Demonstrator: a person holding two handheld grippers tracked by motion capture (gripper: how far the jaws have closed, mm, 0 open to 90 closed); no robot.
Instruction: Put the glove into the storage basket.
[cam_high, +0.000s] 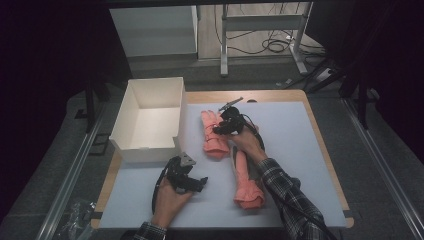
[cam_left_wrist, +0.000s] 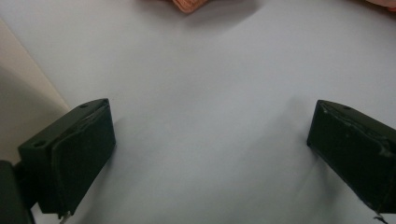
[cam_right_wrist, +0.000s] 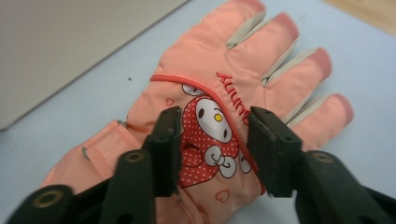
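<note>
Two salmon-pink gloves lie on the pale mat (cam_high: 295, 140). The far glove (cam_high: 212, 136) lies flat, fingers pointing away, with a cartoon print on its back (cam_right_wrist: 210, 126). My right gripper (cam_high: 221, 128) (cam_right_wrist: 213, 116) hovers right over it, open, with its jaws on either side of the print. The near glove (cam_high: 247, 184) lies beside the right forearm. My left gripper (cam_high: 199, 183) (cam_left_wrist: 210, 112) rests low over bare mat at the front left, open wide with nothing between its jaws. A bit of a glove (cam_left_wrist: 189, 4) shows at the top edge of the left gripper view.
An open white cardboard box (cam_high: 148, 120) stands at the back left of the table, and its wall (cam_right_wrist: 70, 42) sits close beside the far glove. The table's wooden rim (cam_high: 325, 150) borders the mat. Table legs and cables lie on the floor beyond.
</note>
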